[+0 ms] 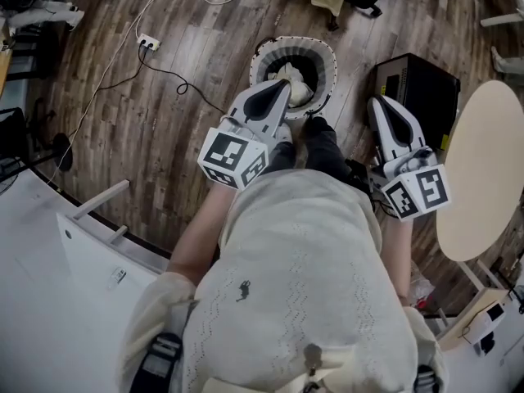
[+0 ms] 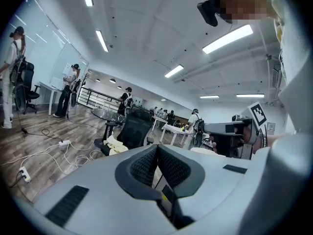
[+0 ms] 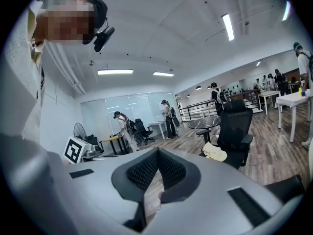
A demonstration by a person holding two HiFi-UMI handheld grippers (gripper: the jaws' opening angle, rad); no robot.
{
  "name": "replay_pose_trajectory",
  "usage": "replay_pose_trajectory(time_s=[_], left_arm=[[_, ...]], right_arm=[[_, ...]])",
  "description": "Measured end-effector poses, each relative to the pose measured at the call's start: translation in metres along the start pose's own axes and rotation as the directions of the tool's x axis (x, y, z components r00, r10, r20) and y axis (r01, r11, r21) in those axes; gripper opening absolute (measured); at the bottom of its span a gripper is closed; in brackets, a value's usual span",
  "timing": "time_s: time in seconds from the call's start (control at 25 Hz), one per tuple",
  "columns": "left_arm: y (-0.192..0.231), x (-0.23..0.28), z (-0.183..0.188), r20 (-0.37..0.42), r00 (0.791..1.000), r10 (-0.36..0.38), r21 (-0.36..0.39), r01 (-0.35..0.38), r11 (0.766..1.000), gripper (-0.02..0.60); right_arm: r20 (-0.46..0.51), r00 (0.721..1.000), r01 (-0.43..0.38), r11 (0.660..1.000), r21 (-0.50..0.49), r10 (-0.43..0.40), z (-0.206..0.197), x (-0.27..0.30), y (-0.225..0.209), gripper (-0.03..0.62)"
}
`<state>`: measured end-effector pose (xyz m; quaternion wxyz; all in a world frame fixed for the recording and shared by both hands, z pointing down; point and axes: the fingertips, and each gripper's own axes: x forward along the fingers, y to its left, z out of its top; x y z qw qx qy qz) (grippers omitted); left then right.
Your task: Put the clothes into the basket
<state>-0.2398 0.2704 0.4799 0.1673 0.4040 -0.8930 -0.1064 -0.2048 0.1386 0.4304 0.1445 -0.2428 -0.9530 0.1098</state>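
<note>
Head view looks steeply down, basket [image 1: 295,42] at 12 o'clock. Both gripper views look level across the room, sharing the chair [image 2: 136,127].

Bright, even light fr. ceiling strips [image 2: 227,38]; slight glare at strips. Gripper views: strong fisheye, dark corners, near foreground soft. Head view sharp, shadows faint.

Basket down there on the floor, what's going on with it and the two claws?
A person stands over the basket, holding a claw in each hand. Pale clothes already lie inside it. The left claw and the right claw are both shut with nothing between their jaws, held roughly level above the floor. Another pale garment lies on a black office chair further off, so more may be left to collect.
</note>
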Motion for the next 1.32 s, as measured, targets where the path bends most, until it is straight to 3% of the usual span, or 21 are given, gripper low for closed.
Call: replay_pose_trajectory(time_s=[0.56,0.84,1.32], left_arm=[[-0.012,-0.054,0.045,0.075,0.997,0.016,0.083,-0.023,0.996,0.02],[-0.012,-0.076,0.062,0.131,0.99,0.053,0.081,-0.064,0.995,0.02],[-0.017,-0.093,0.066,0.143,0.989,0.039,0.087,-0.052,0.995,0.02]], right_arm=[[0.063,0.998,-0.024,0.999,-0.041,0.027,0.031,-0.017,0.04,0.006],[0.094,0.994,-0.048,0.999,-0.02,0.049,0.036,-0.028,0.057,0.005],[0.079,0.995,-0.064,0.997,-0.048,0.067,0.039,-0.029,0.077,0.006]])
